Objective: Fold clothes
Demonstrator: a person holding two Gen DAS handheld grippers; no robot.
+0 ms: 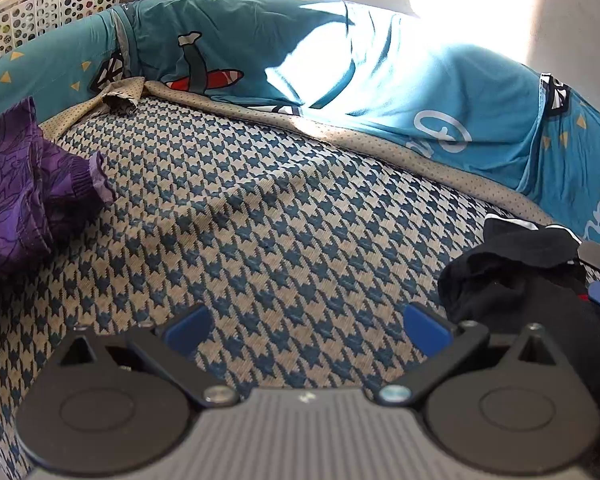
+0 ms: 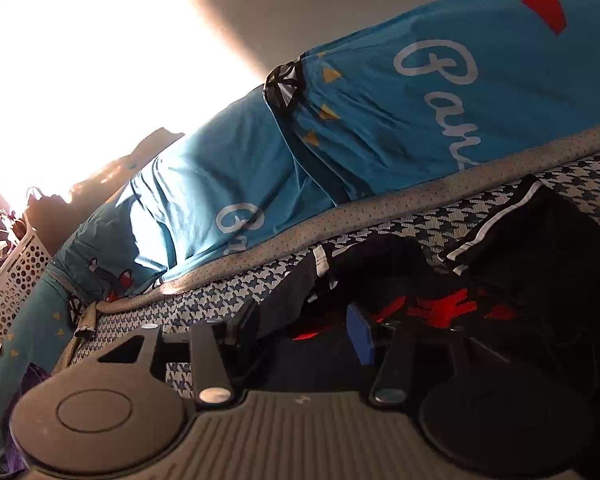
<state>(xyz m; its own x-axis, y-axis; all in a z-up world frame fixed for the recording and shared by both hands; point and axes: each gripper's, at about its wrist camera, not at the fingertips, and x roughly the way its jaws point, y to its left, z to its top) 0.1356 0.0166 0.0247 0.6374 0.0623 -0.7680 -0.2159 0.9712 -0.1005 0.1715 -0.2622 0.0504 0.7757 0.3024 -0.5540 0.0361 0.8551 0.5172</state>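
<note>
From my left wrist camera, my left hand-held gripper [image 1: 306, 326] hangs over a bed covered in a blue-and-cream houndstooth mat [image 1: 260, 216]. Its blue-padded jaws stand wide apart with nothing between them, only bare mat. A crumpled black garment [image 1: 516, 276] lies on the mat at the near right, just beside the right jaw. A purple patterned garment [image 1: 24, 188] lies at the left edge. Along the far side of the bed runs a teal quilt [image 1: 260, 48] printed with an aeroplane and white script, partly washed out by sunlight. A white perforated basket [image 1: 56, 4] stands at the far left.

From my right wrist camera, my right hand-held gripper [image 2: 300, 336] sits low over the black garment [image 2: 540, 248], which has white stripes and red markings. Its jaws are partly open; dark cloth lies between them, but I cannot tell whether the pads press on it. The teal quilt [image 2: 380, 120] rises beyond, and the basket [image 2: 12, 280] is at the far left.
</note>
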